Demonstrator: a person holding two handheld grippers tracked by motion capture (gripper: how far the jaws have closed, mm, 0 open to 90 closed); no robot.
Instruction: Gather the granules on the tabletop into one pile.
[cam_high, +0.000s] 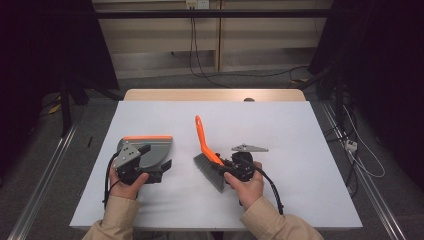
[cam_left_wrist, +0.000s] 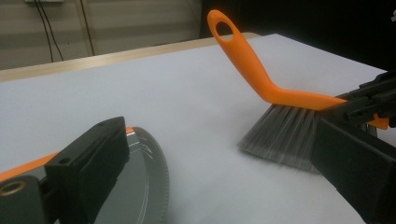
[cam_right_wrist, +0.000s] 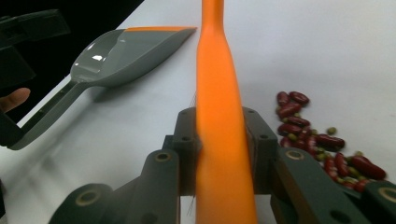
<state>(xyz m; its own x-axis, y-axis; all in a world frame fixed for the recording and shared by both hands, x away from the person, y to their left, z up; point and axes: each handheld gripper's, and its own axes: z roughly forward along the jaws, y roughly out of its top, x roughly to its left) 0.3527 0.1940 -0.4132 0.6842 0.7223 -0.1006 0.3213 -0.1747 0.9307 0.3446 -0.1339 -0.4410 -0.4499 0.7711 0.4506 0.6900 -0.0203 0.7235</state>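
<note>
Gripping the orange handle of a small brush (cam_high: 207, 155) between its two black jaws, the right gripper (cam_high: 235, 167) holds the tool on a white table (cam_high: 280, 130), its pads pressed flat against both sides of the handle in the right gripper view. The brush's grey bristles rest on the tabletop, and the handle's looped end slants up and away from the person. Just left of the brush lies a grey dustpan (cam_high: 150, 150) with an orange front edge; the left gripper (cam_high: 132, 167) has its jaws clamped on the pan's handle at the side nearest the person. A scatter of dark red beans (cam_right_wrist: 322, 135), mixed with a few small greenish ones, lies on the table just right of the brush handle in the right gripper view.
</note>
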